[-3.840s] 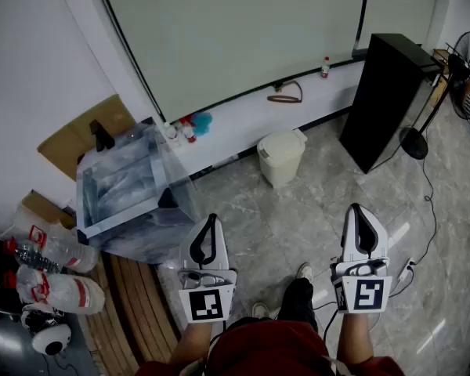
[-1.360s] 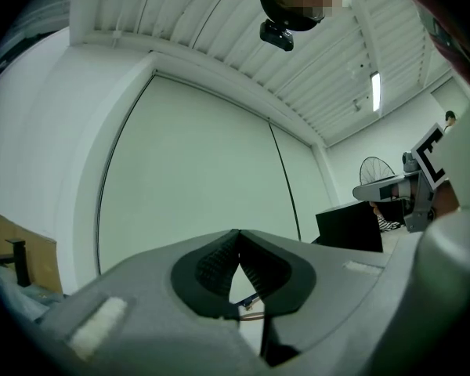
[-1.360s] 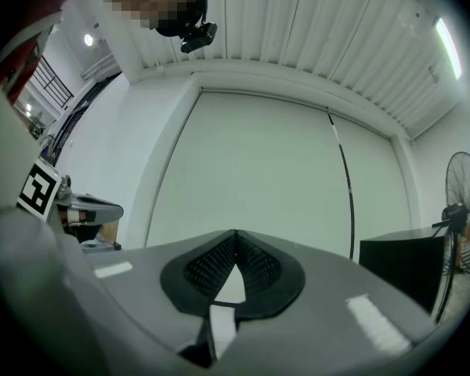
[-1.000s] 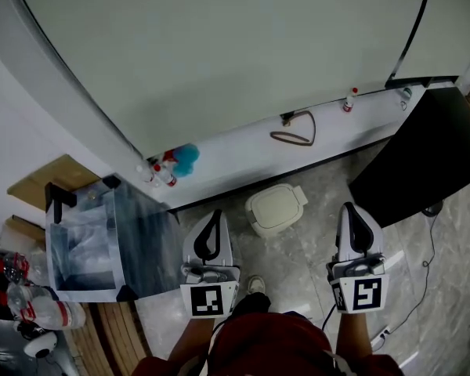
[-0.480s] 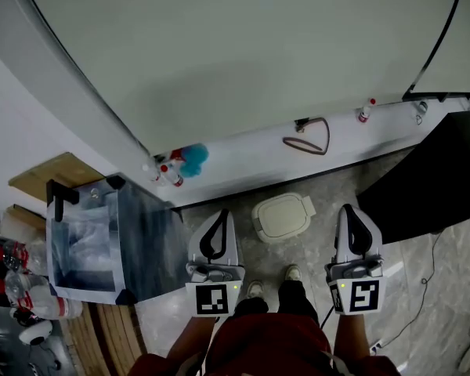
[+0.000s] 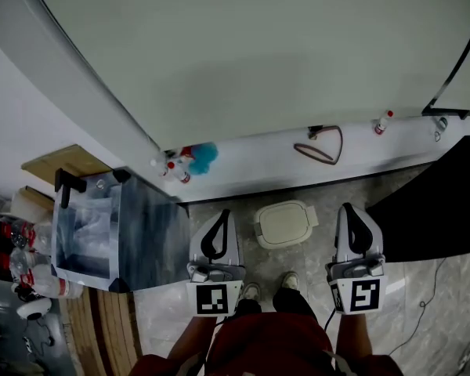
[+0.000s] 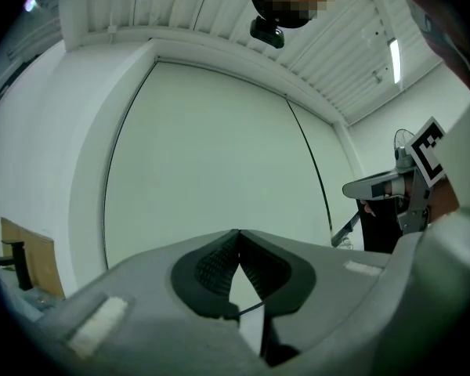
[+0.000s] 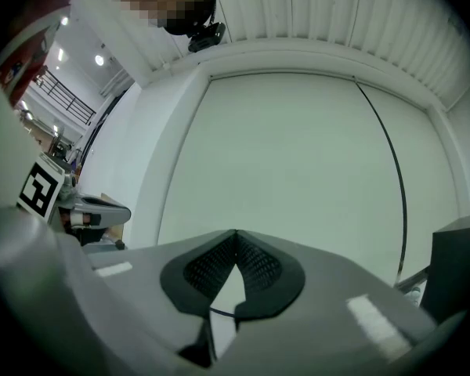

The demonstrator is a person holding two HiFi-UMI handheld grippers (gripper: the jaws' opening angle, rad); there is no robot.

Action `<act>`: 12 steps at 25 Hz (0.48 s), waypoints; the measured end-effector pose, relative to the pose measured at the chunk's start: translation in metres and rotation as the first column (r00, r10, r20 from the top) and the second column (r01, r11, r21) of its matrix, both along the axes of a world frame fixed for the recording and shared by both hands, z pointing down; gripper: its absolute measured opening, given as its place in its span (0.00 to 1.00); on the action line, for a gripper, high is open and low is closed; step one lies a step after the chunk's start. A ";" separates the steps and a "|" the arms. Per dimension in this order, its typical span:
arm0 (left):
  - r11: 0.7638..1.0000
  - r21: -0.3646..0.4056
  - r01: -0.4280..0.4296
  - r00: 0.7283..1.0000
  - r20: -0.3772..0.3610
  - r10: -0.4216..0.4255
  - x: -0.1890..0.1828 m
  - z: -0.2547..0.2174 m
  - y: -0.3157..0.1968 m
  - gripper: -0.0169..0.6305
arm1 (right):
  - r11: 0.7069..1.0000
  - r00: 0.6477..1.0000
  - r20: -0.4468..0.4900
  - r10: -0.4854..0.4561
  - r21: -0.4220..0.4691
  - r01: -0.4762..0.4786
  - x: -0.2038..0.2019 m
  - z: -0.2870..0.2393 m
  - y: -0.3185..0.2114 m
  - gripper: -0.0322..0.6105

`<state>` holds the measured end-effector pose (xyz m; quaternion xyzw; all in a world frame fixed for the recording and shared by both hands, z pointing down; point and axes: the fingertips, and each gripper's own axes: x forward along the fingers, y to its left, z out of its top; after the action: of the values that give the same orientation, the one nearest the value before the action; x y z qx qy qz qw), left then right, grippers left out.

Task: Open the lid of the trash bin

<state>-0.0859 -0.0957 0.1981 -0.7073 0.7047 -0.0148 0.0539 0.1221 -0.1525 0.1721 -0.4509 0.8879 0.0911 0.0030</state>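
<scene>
A small cream trash bin [image 6: 284, 223] with its lid down stands on the marble floor, seen from above between my two grippers. My left gripper [image 6: 220, 213] hangs to the bin's left and my right gripper [image 6: 352, 208] to its right, both above the floor and apart from the bin. Both are shut with nothing in them: in the left gripper view the jaw tips [image 7: 238, 232] meet, and the same shows in the right gripper view [image 8: 236, 233]. Both gripper views face the pale wall panel, and the bin is out of sight there.
A clear plastic box [image 6: 110, 229] stands at the left with bottles [image 6: 31, 276] beyond it. A white ledge [image 6: 298, 167] along the wall carries small bottles [image 6: 178, 168], a blue duster [image 6: 204, 156] and a cord loop [image 6: 323, 149]. A black cabinet [image 6: 439, 210] stands at the right. My shoes [image 6: 287, 282] are just before the bin.
The person has walked up to the bin: it has slid from far ahead to directly between the grippers. Both grippers stay shut and level.
</scene>
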 end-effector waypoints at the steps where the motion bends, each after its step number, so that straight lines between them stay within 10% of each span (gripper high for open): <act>1: 1.000 -0.001 0.009 1.000 0.007 -0.009 0.003 0.000 -0.001 0.03 | 1.000 1.000 0.002 -0.013 -0.004 0.013 0.002 0.002 -0.004 0.05; 12: 0.982 -0.109 0.155 0.988 0.020 -0.154 0.030 0.042 0.007 0.03 | 0.983 0.987 0.033 -0.158 -0.090 0.160 0.020 0.049 -0.027 0.05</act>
<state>-0.0557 -0.0889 0.2400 -0.6524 0.7552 -0.0617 0.0174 0.1420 -0.1794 0.2207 -0.3793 0.9243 0.0437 0.0007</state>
